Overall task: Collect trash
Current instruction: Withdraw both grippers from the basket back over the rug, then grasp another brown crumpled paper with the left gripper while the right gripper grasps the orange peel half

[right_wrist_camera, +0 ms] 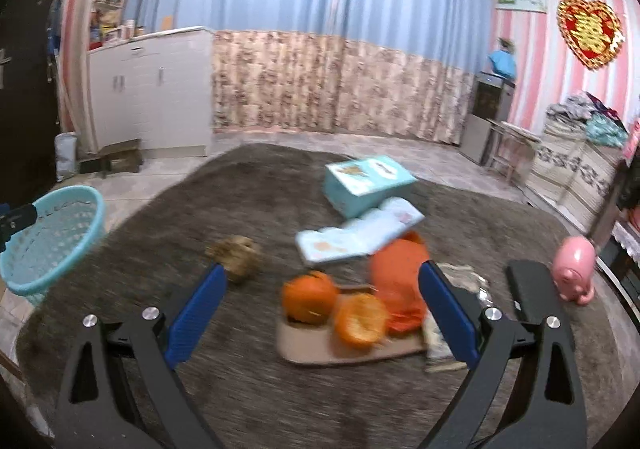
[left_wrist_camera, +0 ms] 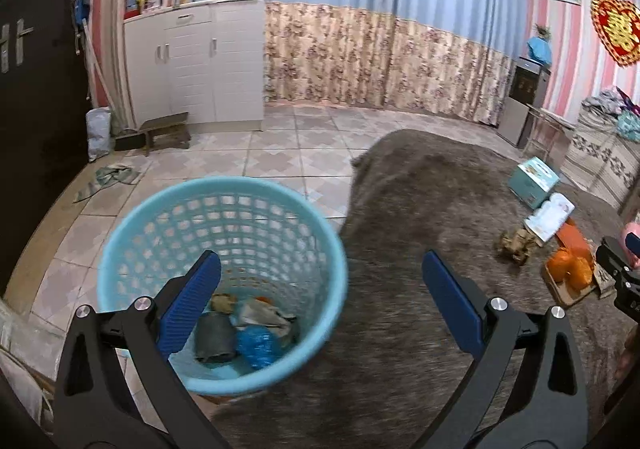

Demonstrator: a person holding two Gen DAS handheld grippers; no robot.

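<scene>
Above the blue basket (left_wrist_camera: pixel 222 281) and orange peels (right_wrist_camera: pixel 360 321) — both grippers' fingers (left_wrist_camera: pixel 192 309) (right_wrist_camera: pixel 448 317) spread wide, empty.

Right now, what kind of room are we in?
Probably a room in someone's home, like a living room. There are long blue curtains across the wall, a white cabinet, and a big grey rug on a tiled floor.

blur: brown clump (right_wrist_camera: pixel 236 255), perhaps crumpled paper | cut off: black device (left_wrist_camera: pixel 618 275) at edge
</scene>
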